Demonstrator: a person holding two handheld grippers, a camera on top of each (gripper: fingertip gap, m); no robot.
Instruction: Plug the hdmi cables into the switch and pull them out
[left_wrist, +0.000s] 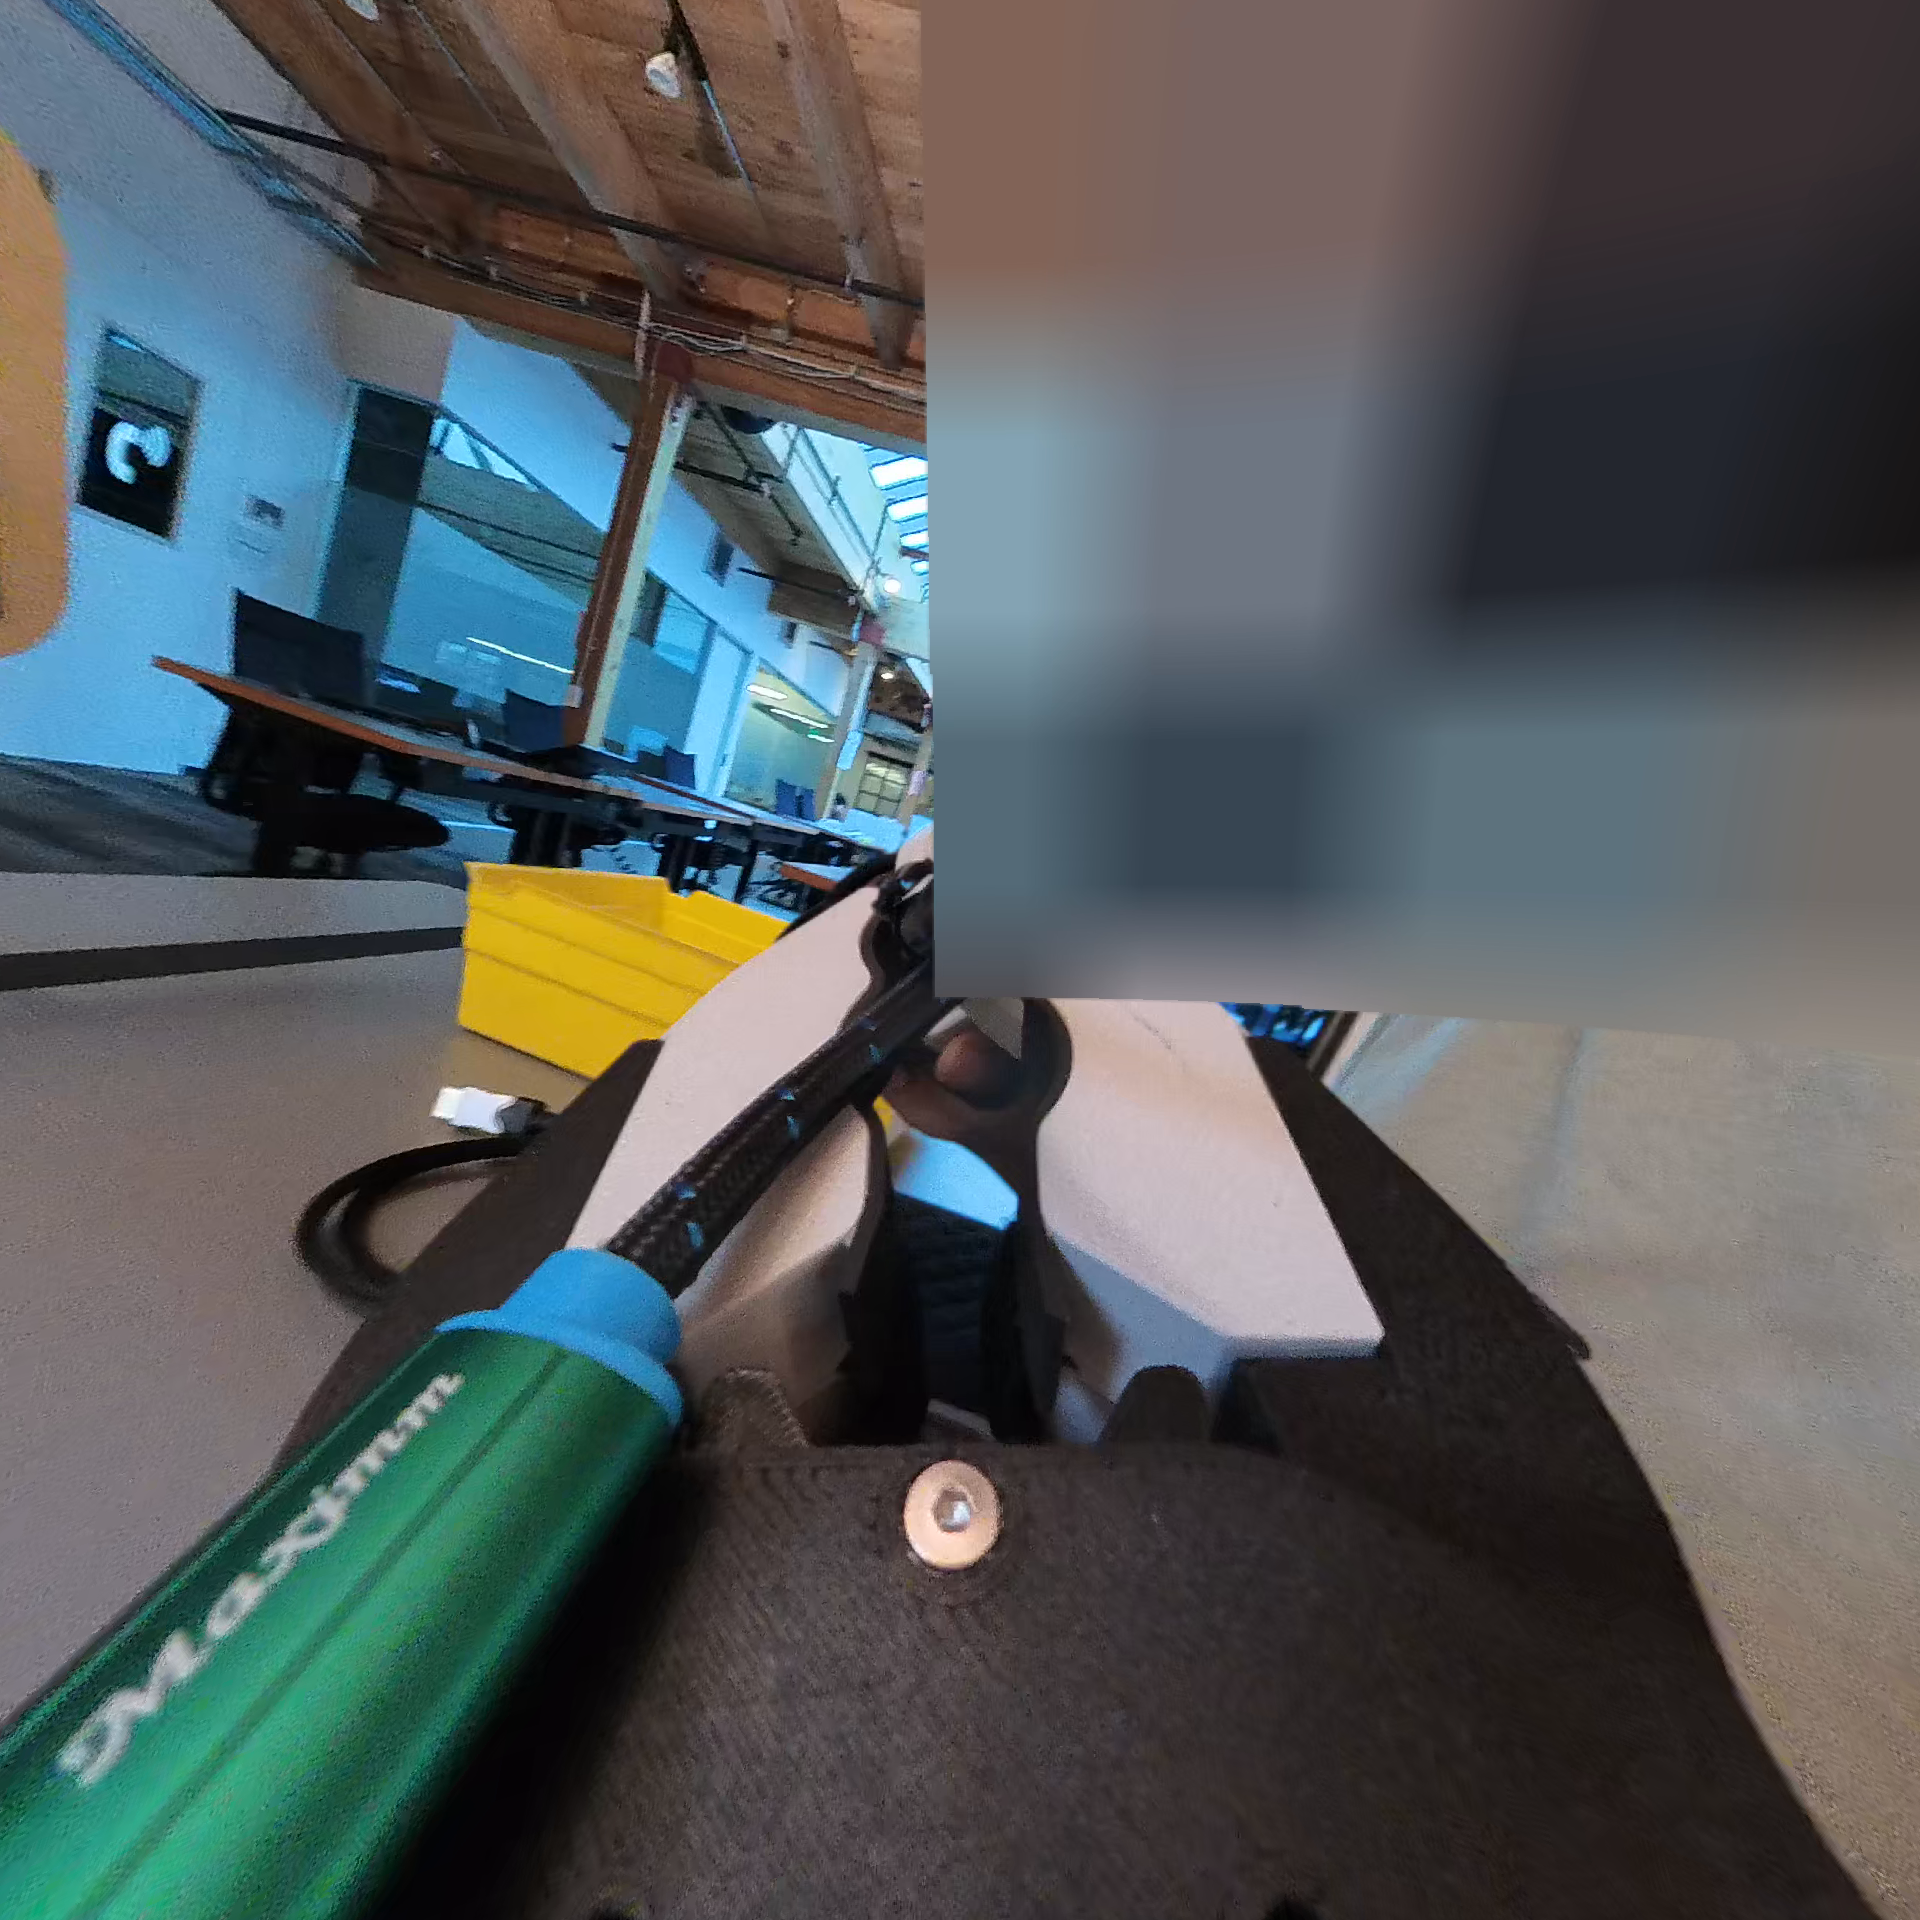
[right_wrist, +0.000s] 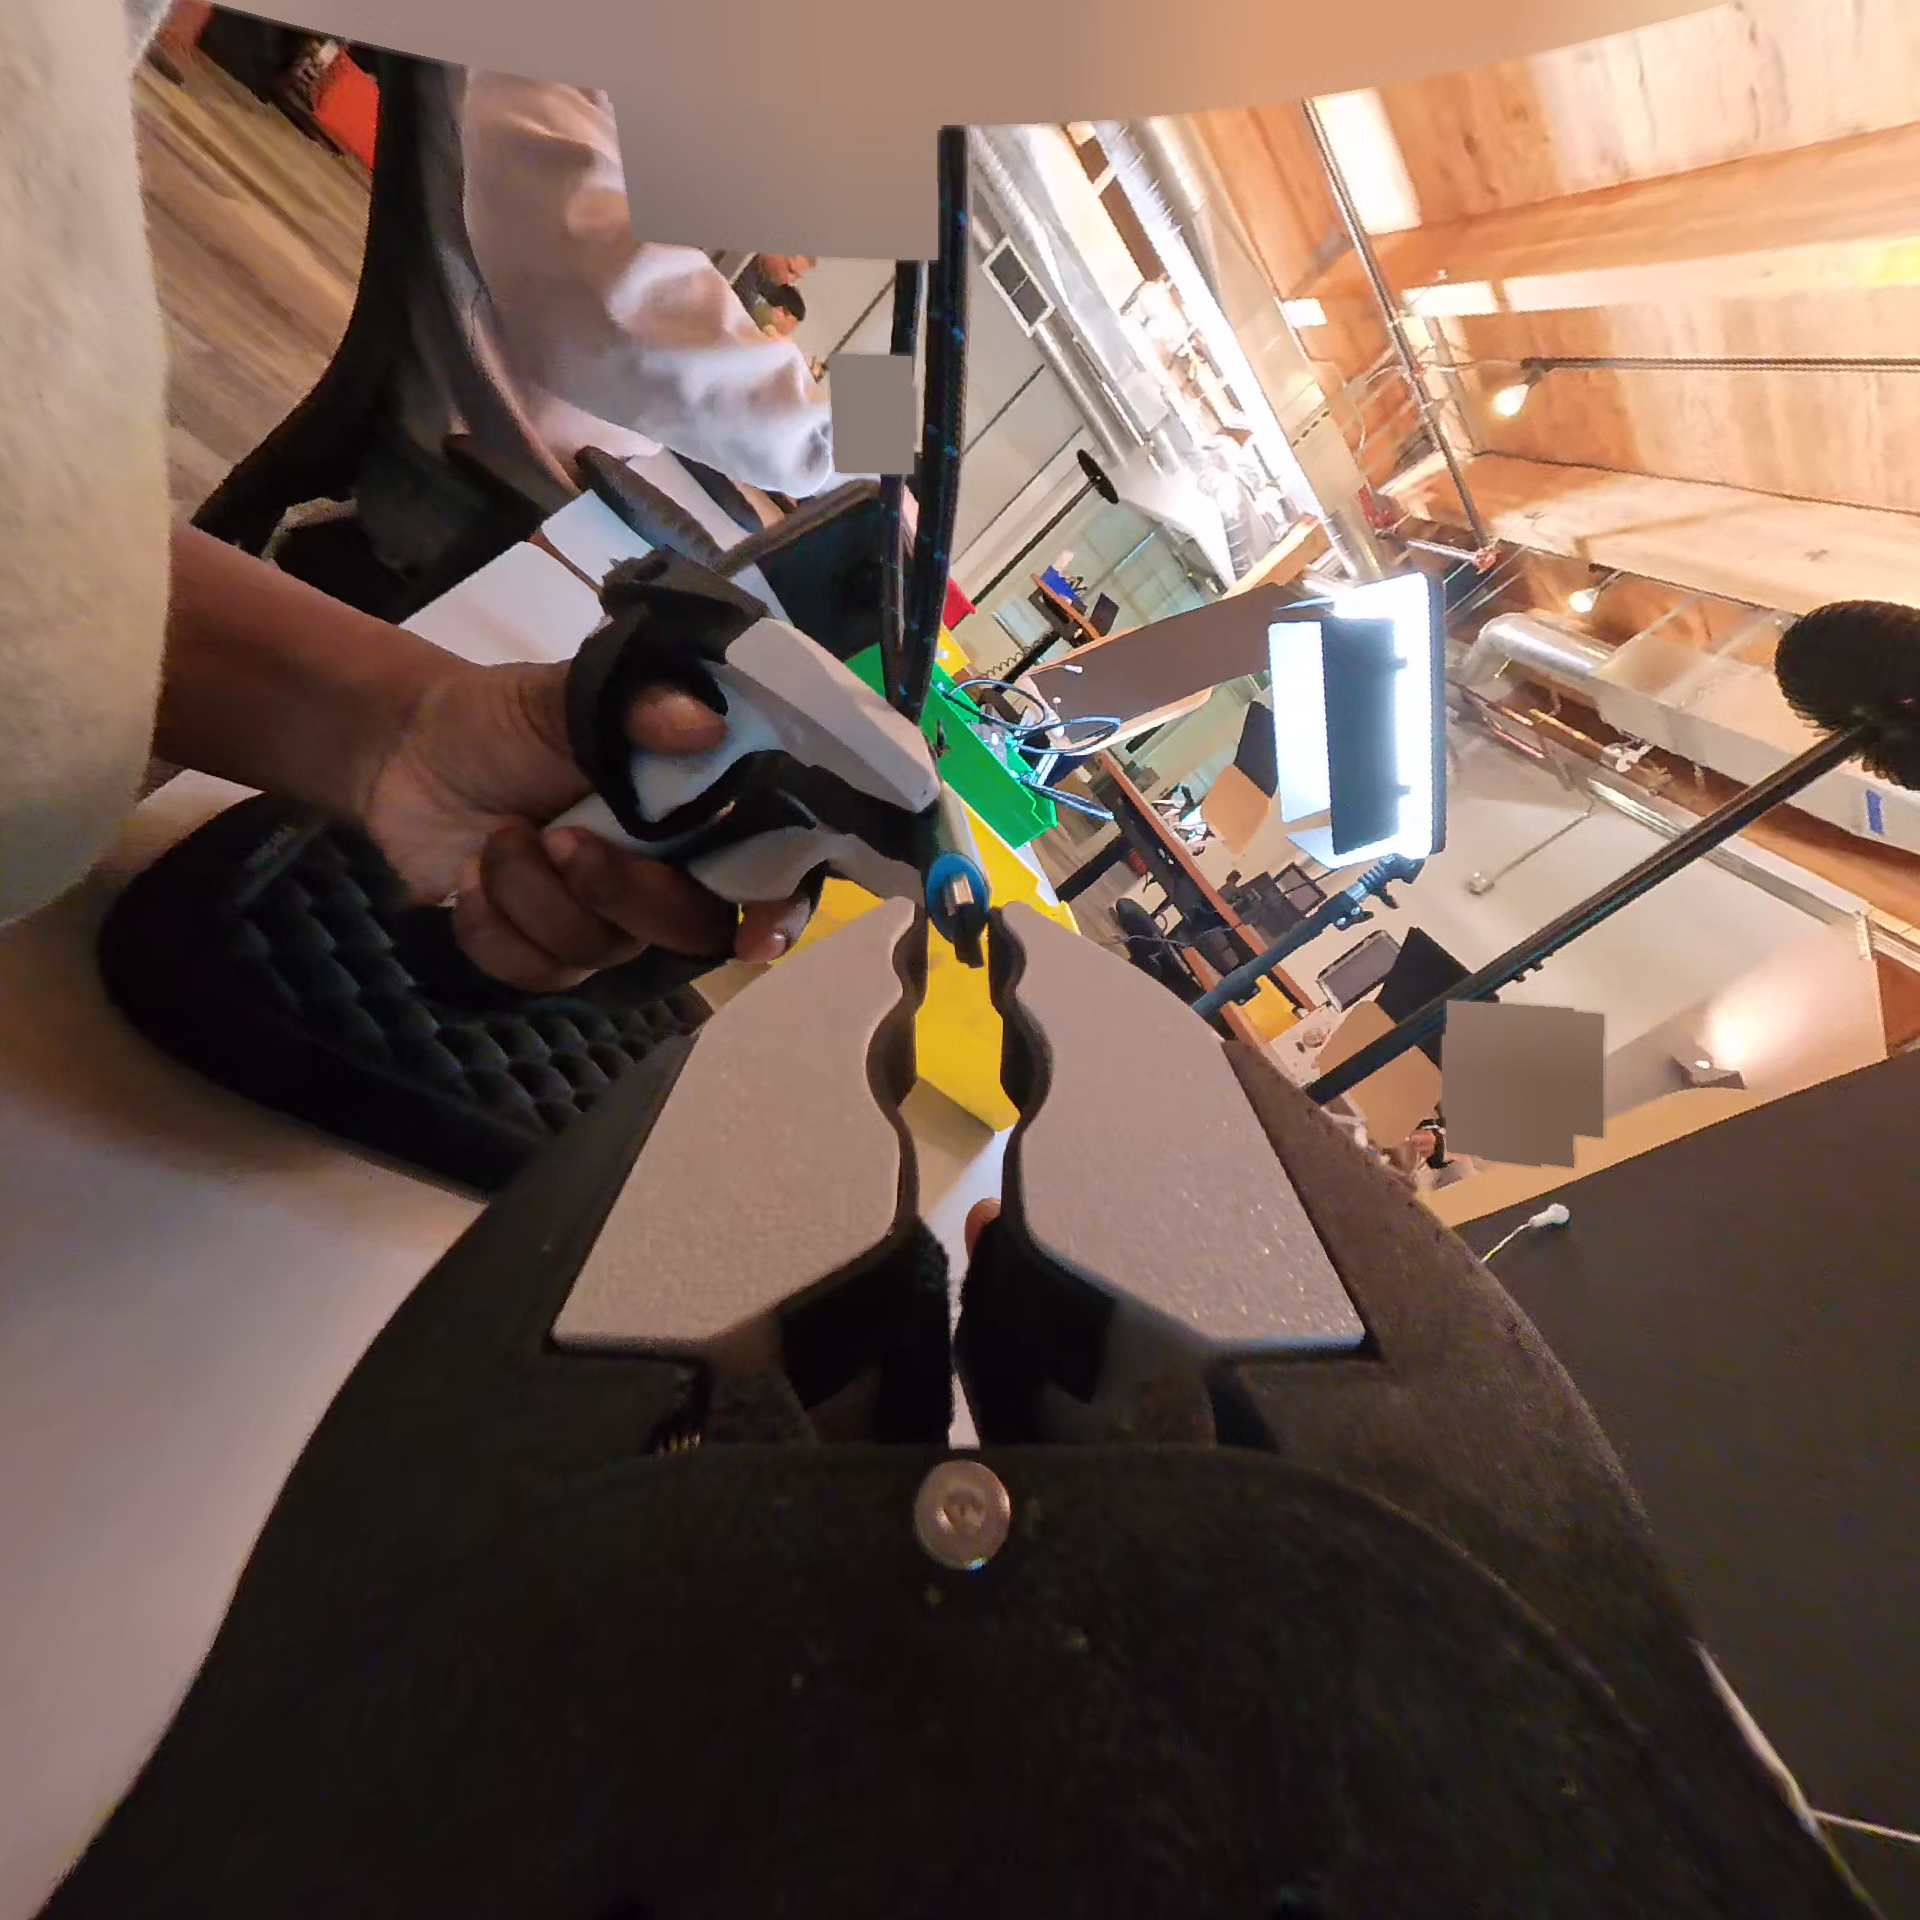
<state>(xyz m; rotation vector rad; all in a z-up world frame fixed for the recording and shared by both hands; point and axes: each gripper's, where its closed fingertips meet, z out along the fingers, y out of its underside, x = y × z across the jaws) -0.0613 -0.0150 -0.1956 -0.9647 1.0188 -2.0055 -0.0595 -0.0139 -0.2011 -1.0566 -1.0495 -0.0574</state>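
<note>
A green HDMI plug (left_wrist: 343, 1590) with a blue collar lies close along my left gripper's left finger (left_wrist: 727, 1153). Its black braided cable (left_wrist: 769, 1132) runs forward to the fingertips, which the mosaic partly hides. In the right wrist view, a hand holds the left gripper (right_wrist: 920, 816) with its fingers converged on the braided cable (right_wrist: 943, 416). My right gripper (right_wrist: 954, 923) is almost closed, and a blue-collared plug end (right_wrist: 958, 896) sits between its tips. A small white box (left_wrist: 480, 1108), possibly the switch, lies on the table beside a black cable coil.
A yellow bin (left_wrist: 582, 956) stands on the grey table (left_wrist: 156, 1195) beyond the grippers, with a green bin (right_wrist: 997, 774) beside it. A black keyboard (right_wrist: 343, 997) lies near the hand. A lit light panel (right_wrist: 1351, 717) and a boom pole stand to the right. Only a small space, under 4 cm, lies between the two pairs of fingers.
</note>
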